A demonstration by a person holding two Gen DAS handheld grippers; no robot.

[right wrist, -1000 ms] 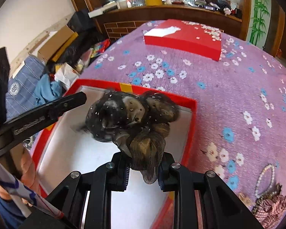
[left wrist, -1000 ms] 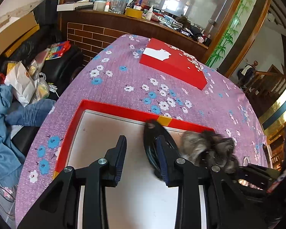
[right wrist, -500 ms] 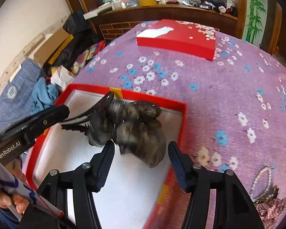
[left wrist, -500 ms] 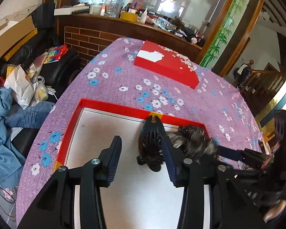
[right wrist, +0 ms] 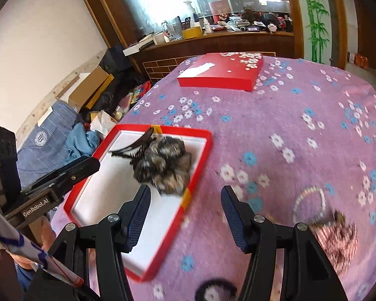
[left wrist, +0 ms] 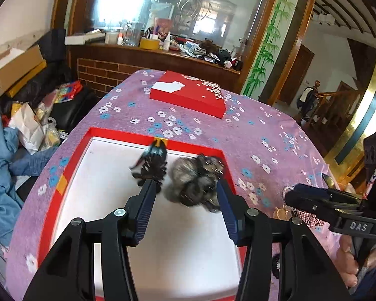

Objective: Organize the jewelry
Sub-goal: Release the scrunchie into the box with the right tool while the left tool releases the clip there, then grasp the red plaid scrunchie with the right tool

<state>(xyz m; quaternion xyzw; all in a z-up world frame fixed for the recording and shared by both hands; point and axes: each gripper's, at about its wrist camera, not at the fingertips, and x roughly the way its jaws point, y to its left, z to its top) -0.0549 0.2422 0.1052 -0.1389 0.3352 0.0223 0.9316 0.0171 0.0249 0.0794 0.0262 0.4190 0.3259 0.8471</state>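
A red box with a white lining (left wrist: 112,133) (right wrist: 200,155) lies open on the purple flowered cloth. In it lie a black claw hair clip (left wrist: 151,163) (right wrist: 135,148) and a fluffy grey-brown hair piece (left wrist: 195,178) (right wrist: 163,168), side by side at the far end. My left gripper (left wrist: 185,200) is open and empty above the box, just short of both. My right gripper (right wrist: 185,208) is open and empty, drawn back over the box's right rim. A bead bracelet (right wrist: 310,200) and a checked scrunchie (right wrist: 338,240) lie on the cloth to the right.
The red box lid (left wrist: 188,96) (right wrist: 220,71) lies at the far side of the table. A cluttered wooden counter (left wrist: 163,50) stands behind. Bags, cardboard boxes and clothes (left wrist: 25,125) pile up left of the table. A dark fuzzy item (right wrist: 213,291) lies at the near edge.
My right gripper let go of the fluffy hair piece into the box and pulled back to the right. My left gripper released the black claw clip, opened wide and backed away.
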